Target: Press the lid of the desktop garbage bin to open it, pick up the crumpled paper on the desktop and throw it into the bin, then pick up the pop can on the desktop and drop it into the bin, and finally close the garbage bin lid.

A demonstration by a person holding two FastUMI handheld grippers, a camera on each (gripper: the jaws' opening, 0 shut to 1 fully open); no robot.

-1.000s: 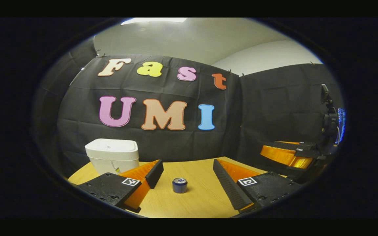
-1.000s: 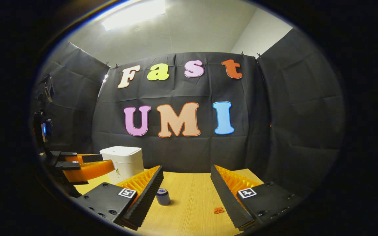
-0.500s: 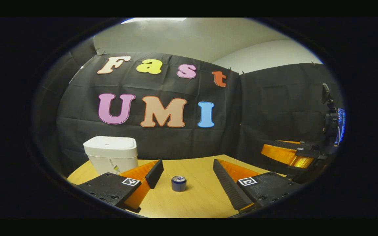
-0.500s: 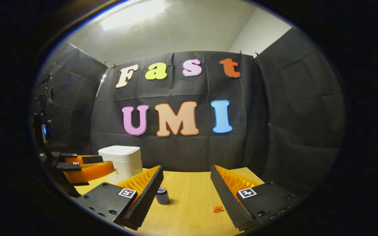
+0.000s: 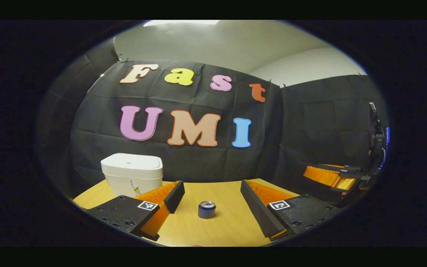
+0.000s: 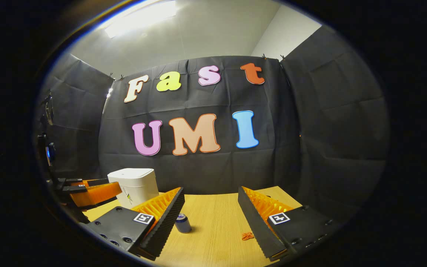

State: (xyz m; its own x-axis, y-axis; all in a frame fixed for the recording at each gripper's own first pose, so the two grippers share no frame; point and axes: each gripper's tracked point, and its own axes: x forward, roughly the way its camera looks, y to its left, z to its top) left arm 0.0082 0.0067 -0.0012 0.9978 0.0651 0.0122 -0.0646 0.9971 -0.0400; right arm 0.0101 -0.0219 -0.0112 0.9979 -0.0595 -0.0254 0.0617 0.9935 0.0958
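The white bin (image 5: pixel 132 174) stands at the table's back left with its lid down; the right gripper view has the bin (image 6: pixel 133 184) left of centre. A small blue pop can (image 5: pixel 207 209) stands upright on the wood ahead of my open left gripper (image 5: pixel 212 185), between the lines of its fingers. My right gripper (image 6: pixel 210 193) is open and empty, above the table. The can (image 6: pixel 182 223) sits just beside its left finger, apart from it. A small orange crumpled scrap (image 6: pixel 247 236) lies by its right finger.
The wooden table (image 5: pixel 232 226) ends at the black cloth wall behind. The other gripper (image 5: pixel 332 177) hovers at the right of the left gripper view, and at the left (image 6: pixel 89 191) of the right gripper view, close beside the bin.
Both views have drifted slightly: bin and can slid right in the left gripper view and left in the right gripper view. Both grippers stay open; nothing on the table moved.
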